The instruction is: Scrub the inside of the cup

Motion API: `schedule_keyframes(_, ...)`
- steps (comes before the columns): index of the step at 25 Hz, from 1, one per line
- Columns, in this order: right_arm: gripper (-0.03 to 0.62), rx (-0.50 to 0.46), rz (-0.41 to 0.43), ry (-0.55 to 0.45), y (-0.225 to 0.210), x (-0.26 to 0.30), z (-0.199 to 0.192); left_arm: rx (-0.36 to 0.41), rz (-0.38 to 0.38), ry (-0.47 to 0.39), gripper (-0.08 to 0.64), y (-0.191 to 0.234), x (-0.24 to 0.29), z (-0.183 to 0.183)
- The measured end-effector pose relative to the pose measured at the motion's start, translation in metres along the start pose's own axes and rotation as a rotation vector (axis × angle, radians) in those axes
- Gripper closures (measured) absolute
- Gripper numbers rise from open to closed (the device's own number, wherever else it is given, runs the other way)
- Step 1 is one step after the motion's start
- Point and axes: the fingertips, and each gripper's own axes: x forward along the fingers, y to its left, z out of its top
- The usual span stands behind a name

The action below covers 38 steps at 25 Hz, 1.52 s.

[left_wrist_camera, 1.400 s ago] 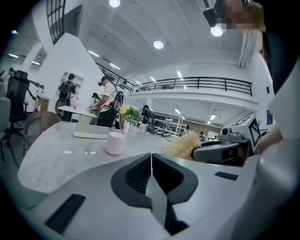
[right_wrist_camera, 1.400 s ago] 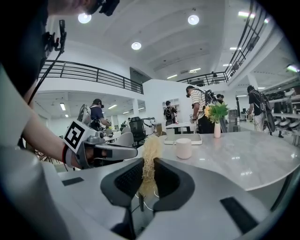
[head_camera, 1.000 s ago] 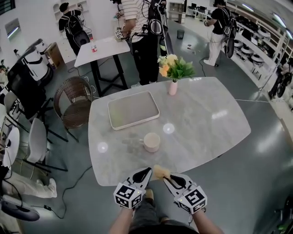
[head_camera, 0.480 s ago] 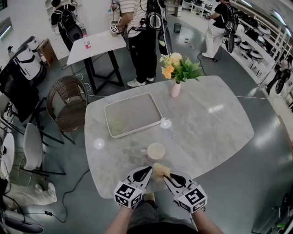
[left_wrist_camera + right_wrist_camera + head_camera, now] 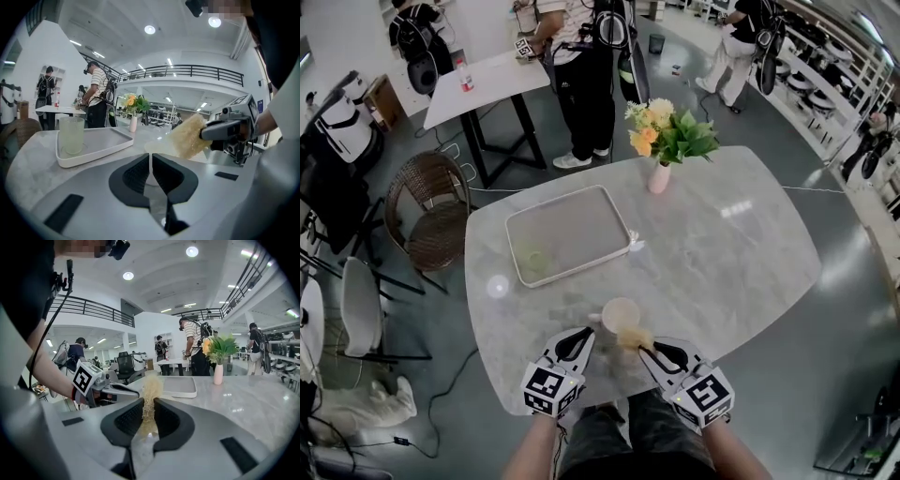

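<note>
Cup (image 5: 620, 313) nearer than before; left gripper (image 5: 588, 334) closed empty, right gripper (image 5: 646, 350) clamps sponge (image 5: 633, 337) beside it

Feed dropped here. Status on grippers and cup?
Left gripper shut, empty. Right gripper shut on sponge. Cup upright, sponge at its rim. Tray beyond, not obstructing.

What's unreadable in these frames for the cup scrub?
- Cup inside: head view, too small; sponge overlaps its near rim.
- Cup body: left gripper view, mostly behind the shut jaws of the left gripper.
- Cup: right gripper view, hidden behind the sponge clamped in the right gripper.
</note>
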Motion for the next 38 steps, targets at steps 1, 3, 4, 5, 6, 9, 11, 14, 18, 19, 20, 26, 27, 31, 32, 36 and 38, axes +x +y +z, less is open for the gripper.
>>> schedule_keyframes(1, 0.532, -0.008, -0.002, 0.008, -0.006, 0.002, 0.002, 0.014, 0.002, 0.013, 0.540, 0.007, 0.002, 0.000)
schedule_keyframes(3, 0.532, -0.022, -0.002, 0.029, -0.016, 0.008, 0.007, 0.045, -0.003, 0.041, 0.538, 0.019, 0.008, 0.001)
schedule_keyframes(4, 0.532, -0.028, 0.006, 0.040, -0.020, 0.012, 0.010, 0.062, -0.012, 0.060, 0.537, 0.022, 0.011, 0.000)
schedule_keyframes(5, 0.531, -0.038, 0.020, 0.052, -0.022, 0.015, 0.011, 0.080, -0.025, 0.084, 0.521, 0.024, 0.015, -0.001)
schedule_keyframes(6, 0.532, -0.053, 0.036, 0.067, -0.023, 0.019, 0.012, 0.098, -0.042, 0.113, 0.491, 0.025, 0.019, -0.004)
schedule_keyframes(9, 0.532, -0.113, 0.064, 0.124, -0.029, 0.031, 0.014, 0.152, -0.113, 0.211, 0.389, 0.023, 0.030, -0.019)
schedule_keyframes(11, 0.532, -0.155, 0.075, 0.169, -0.032, 0.039, 0.013, 0.188, -0.165, 0.273, 0.363, 0.023, 0.036, -0.029)
schedule_keyframes(14, 0.532, -0.227, 0.100, 0.267, -0.037, 0.047, 0.007, 0.236, -0.215, 0.329, 0.353, 0.023, 0.045, -0.036)
schedule_keyframes(18, 0.532, -0.316, 0.163, 0.379, -0.035, 0.057, 0.002, 0.287, -0.237, 0.347, 0.353, 0.021, 0.051, -0.037)
schedule_keyframes(19, 0.532, -0.345, 0.182, 0.413, -0.034, 0.061, 0.001, 0.296, -0.241, 0.345, 0.354, 0.021, 0.052, -0.037)
schedule_keyframes(20, 0.532, -0.381, 0.202, 0.453, -0.032, 0.065, -0.001, 0.302, -0.245, 0.346, 0.354, 0.020, 0.052, -0.037)
schedule_keyframes(26, 0.531, -0.546, 0.318, 0.751, -0.022, 0.080, -0.021, 0.346, -0.238, 0.349, 0.439, 0.014, 0.046, -0.038)
schedule_keyframes(27, 0.532, -0.566, 0.327, 0.783, -0.021, 0.082, -0.025, 0.352, -0.239, 0.345, 0.453, 0.012, 0.045, -0.036)
schedule_keyframes(31, 0.532, -0.621, 0.337, 0.860, -0.019, 0.093, -0.041, 0.398, -0.255, 0.357, 0.470, -0.001, 0.042, -0.040)
schedule_keyframes(32, 0.531, -0.635, 0.336, 0.874, -0.018, 0.094, -0.045, 0.407, -0.260, 0.360, 0.476, -0.005, 0.040, -0.041)
schedule_keyframes(36, 0.532, -0.688, 0.350, 0.923, -0.017, 0.099, -0.060, 0.404, -0.290, 0.363, 0.480, -0.023, 0.033, -0.047)
schedule_keyframes(38, 0.532, -0.718, 0.361, 0.936, -0.016, 0.099, -0.064, 0.381, -0.294, 0.361, 0.480, -0.032, 0.032, -0.049)
